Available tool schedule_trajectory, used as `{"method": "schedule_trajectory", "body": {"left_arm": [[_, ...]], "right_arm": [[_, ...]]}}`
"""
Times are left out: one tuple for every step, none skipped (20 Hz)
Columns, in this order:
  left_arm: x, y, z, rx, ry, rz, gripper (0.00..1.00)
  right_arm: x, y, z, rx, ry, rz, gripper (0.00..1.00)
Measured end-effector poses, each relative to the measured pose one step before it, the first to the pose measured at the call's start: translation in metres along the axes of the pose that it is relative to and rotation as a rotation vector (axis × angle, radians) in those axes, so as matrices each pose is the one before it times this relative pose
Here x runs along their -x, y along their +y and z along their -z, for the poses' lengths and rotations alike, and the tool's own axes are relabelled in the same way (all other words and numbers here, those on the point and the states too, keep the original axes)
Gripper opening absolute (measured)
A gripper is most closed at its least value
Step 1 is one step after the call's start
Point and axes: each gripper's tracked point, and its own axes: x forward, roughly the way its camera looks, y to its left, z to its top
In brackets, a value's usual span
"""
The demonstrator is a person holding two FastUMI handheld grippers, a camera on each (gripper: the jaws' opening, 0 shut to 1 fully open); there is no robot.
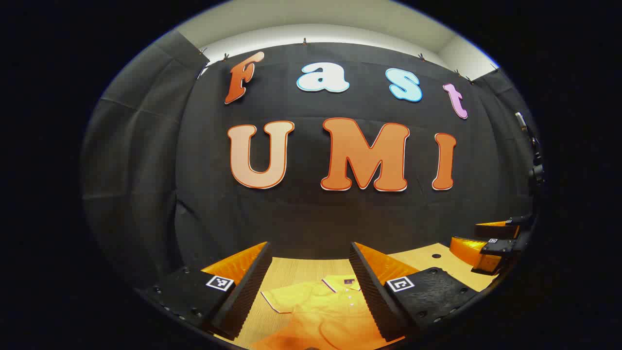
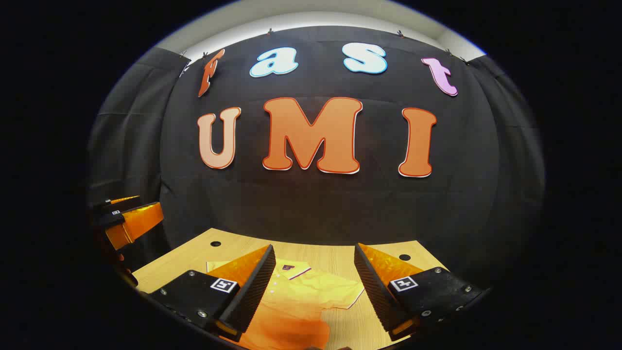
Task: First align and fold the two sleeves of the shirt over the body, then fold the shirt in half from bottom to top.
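A yellow-orange polo shirt (image 1: 320, 306) lies flat on the wooden table (image 1: 291, 270), collar toward the far wall and both short sleeves spread out. In the left gripper view my left gripper (image 1: 311, 287) hangs open above the shirt's left half, nothing between its fingers. The right gripper view has the same shirt (image 2: 311, 296) below my right gripper (image 2: 313, 287), also open and holding nothing, over the right sleeve and collar. The right gripper (image 1: 491, 243) shows at the far right of the left gripper view. At the left edge of the right gripper view is the left gripper (image 2: 129, 221).
The table (image 2: 335, 257) ends at the black cloth wall. Two small dark holes (image 2: 215, 243) (image 2: 404, 256) sit near its far corners. Bare wood runs around the shirt on both sides.
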Motion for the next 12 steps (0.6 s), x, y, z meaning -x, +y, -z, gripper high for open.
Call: {"method": "schedule_trajectory", "body": {"left_arm": [[0.00032,-0.00004,0.00284,0.00017,0.00476,-0.00043,0.98],[0.00059,0.00085,0.00138,-0.00141,0.00232,-0.00348,0.98],[-0.00005,0.00049,0.00019,-0.003,-0.00119,-0.00288,0.98],[-0.00048,0.0002,-0.00085,-0.00221,-0.00105,-0.00226,0.98],[-0.00036,-0.00069,0.00159,-0.00077,-0.00063,0.00109,0.98],[0.00097,0.00051,-0.00143,-0.00422,0.00209,-0.00092,0.98],[-0.00051,-0.00055,0.00046,-0.00366,0.00069,0.00072,0.98],[0.00042,0.00041,-0.00208,-0.00238,-0.00404,-0.00079,0.98],[0.00102,-0.00045,-0.00174,-0.00356,-0.00529,0.00064,0.98],[-0.00012,0.0006,-0.00126,-0.00426,-0.0042,-0.00198,0.98],[0.00034,0.00011,-0.00229,-0.00228,-0.00355,-0.00062,0.98],[-0.00016,-0.00114,0.00062,-0.00053,-0.0022,0.00023,0.98]], "right_arm": [[0.00043,0.00282,0.00062,-0.00283,0.00264,-0.00697,0.98],[-0.00081,0.00036,0.00038,-0.00228,0.00321,-0.00637,0.98],[0.0001,0.00186,0.00131,-0.00115,0.00497,-0.00692,0.98],[0.00125,0.0045,0.00264,0.00051,0.00448,-0.00686,0.98],[0.00051,0.00268,0.00061,0.00155,0.00018,-0.00296,0.98],[-0.00004,0.00077,-0.00084,0.00065,-0.00272,-0.00405,0.98],[-0.00007,0.00008,-0.00186,0.00146,-0.0027,0.00081,0.98],[-0.00035,-0.00034,0.00061,-0.0011,-0.00077,-0.00117,0.98],[-0.0001,-0.00059,0.00019,-0.00317,0.0007,0.00056,0.98],[-0.00035,0.00004,0.00062,-0.00448,0.00311,-0.0005,0.98],[-0.00033,0.00022,0.00049,-0.00496,0.00264,-0.00057,0.98],[-0.00089,-0.00077,0.00107,-0.00337,0.00227,0.00069,0.98]]}}
